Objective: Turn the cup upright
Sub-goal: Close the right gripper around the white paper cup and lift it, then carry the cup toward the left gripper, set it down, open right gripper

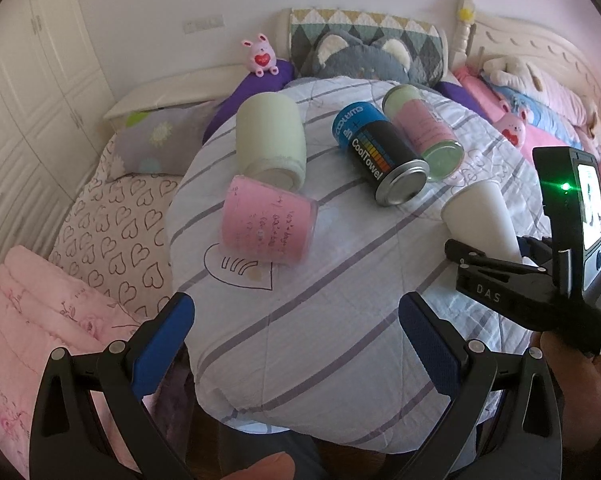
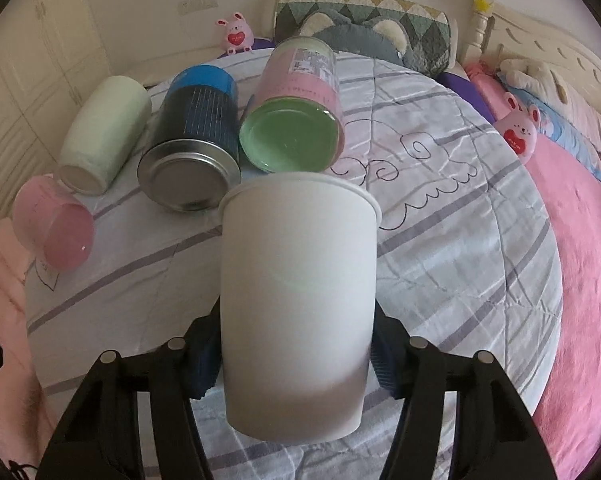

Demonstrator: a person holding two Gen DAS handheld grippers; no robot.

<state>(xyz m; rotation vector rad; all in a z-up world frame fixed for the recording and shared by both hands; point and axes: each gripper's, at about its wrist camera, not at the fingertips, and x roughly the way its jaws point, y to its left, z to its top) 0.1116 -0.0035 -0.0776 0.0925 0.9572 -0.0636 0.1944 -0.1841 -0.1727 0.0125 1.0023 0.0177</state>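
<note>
On the striped quilt-covered bed [image 1: 300,320], the pink translucent plastic cup [image 1: 266,222] is lying on its side, touching the pale green cylindrical container [image 1: 270,138] behind it. The left gripper [image 1: 296,334] is hovering with jaws spread wide, gripping nothing. Further right, the blue-and-black metal can [image 1: 380,148] and the pink-labelled green jar [image 1: 424,130] are lying side by side. The right gripper [image 2: 294,354] is clamping the white paper cup [image 2: 298,300], its rim pointing away.

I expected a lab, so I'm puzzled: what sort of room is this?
Most likely a bedroom, perhaps a child's: a quilted bedspread, pillows against a carved headboard, and a pink plush bunny.
</note>
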